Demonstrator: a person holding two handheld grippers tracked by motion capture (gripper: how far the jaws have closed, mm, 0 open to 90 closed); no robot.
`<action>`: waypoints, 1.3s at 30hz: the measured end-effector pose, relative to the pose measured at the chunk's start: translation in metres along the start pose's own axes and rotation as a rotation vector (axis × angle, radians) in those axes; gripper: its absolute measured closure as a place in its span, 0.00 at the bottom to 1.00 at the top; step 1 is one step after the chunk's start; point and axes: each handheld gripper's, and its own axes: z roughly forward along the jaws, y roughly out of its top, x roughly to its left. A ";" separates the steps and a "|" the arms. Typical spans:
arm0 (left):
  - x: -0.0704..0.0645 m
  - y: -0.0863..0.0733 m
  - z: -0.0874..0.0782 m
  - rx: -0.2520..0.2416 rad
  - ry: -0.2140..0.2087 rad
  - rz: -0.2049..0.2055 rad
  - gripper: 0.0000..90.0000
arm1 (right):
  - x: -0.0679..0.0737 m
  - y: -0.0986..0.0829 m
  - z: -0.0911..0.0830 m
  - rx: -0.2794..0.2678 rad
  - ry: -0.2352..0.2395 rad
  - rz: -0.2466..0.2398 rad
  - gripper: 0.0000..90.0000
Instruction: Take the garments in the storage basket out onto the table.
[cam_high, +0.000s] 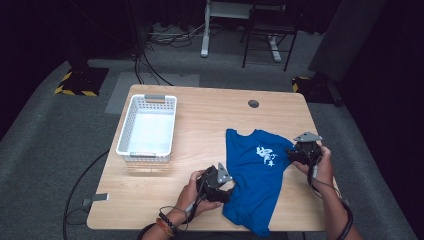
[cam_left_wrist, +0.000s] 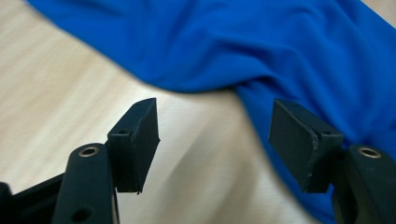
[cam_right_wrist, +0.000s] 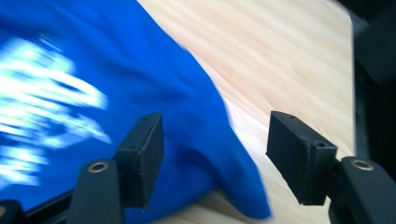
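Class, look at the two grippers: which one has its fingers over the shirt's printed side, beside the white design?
The right gripper. Between and beside its open fingers the blue shirt shows its white design; the left gripper faces a plain blue edge and bare table.

My table (cam_high: 200, 125): light wood, small dark round cap (cam_high: 253, 103) near far edge. White basket (cam_high: 147, 128) sits far left. Blue shirt (cam_high: 255, 180) lies flat at right, its hem hanging over my near edge.

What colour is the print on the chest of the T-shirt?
White, on the blue T-shirt; the print shows best in the high view.
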 end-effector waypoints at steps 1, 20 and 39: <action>-0.003 0.000 0.002 0.004 -0.004 0.008 0.37 | 0.007 0.005 -0.005 -0.019 0.039 -0.018 0.41; 0.002 -0.029 -0.011 0.030 -0.005 -0.026 0.44 | 0.066 0.052 0.055 0.046 0.225 -0.094 0.43; -0.024 -0.029 -0.013 0.031 -0.001 -0.018 0.43 | 0.056 0.084 0.094 0.050 0.056 -0.143 0.41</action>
